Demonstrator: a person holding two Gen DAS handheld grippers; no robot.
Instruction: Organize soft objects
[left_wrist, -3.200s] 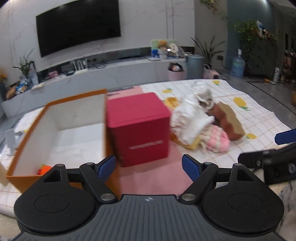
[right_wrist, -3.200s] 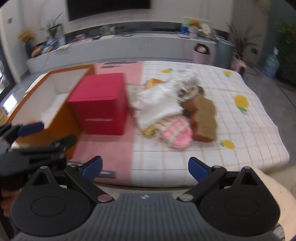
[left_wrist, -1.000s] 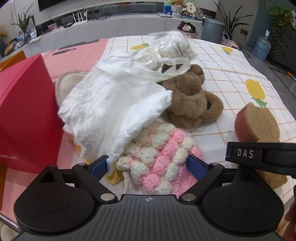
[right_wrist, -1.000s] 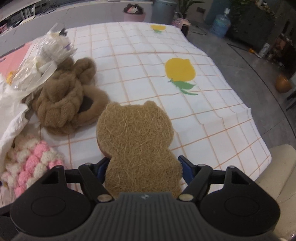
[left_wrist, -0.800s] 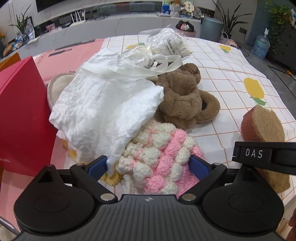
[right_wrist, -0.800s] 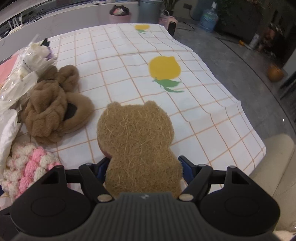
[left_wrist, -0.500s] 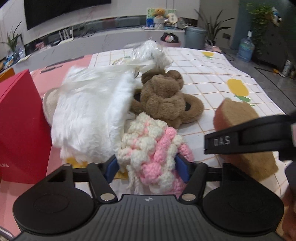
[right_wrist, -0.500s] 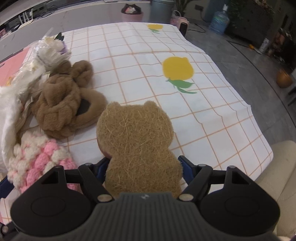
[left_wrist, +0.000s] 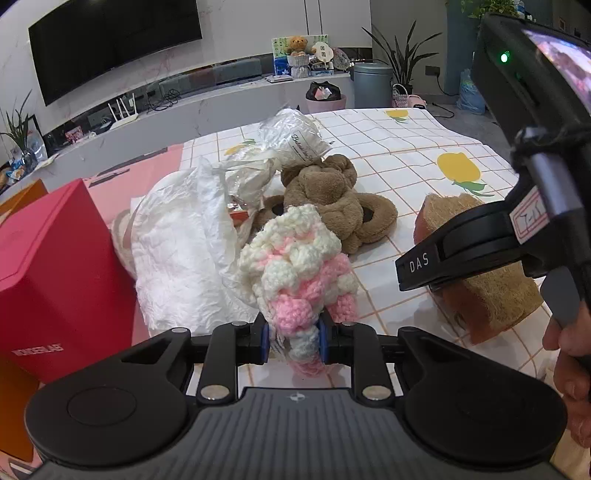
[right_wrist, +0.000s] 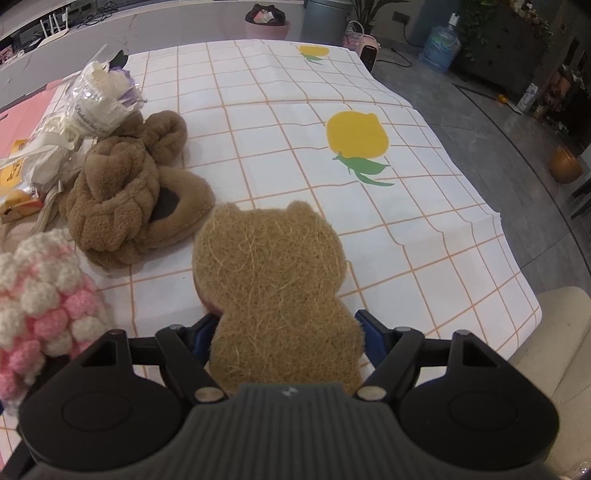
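My left gripper (left_wrist: 293, 334) is shut on a pink and cream crochet piece (left_wrist: 295, 266) and holds it up off the cloth; the piece also shows in the right wrist view (right_wrist: 40, 299). My right gripper (right_wrist: 286, 334) is shut on a bear-shaped brown fibre sponge (right_wrist: 273, 288), which also shows in the left wrist view (left_wrist: 491, 291), held just above the checked tablecloth (right_wrist: 295, 122). A brown plush slipper (left_wrist: 332, 199) and a crumpled white bag (left_wrist: 184, 243) lie behind the crochet piece.
A red box (left_wrist: 55, 273) stands at the left, with an orange box edge (left_wrist: 22, 199) behind it. A clear packet of white items (left_wrist: 291, 138) lies at the back of the pile. The table's right edge (right_wrist: 517, 258) drops to a grey floor.
My left gripper has closed on the crochet piece and lifted it off the cloth. My right gripper still holds the bear sponge, lifted a little.
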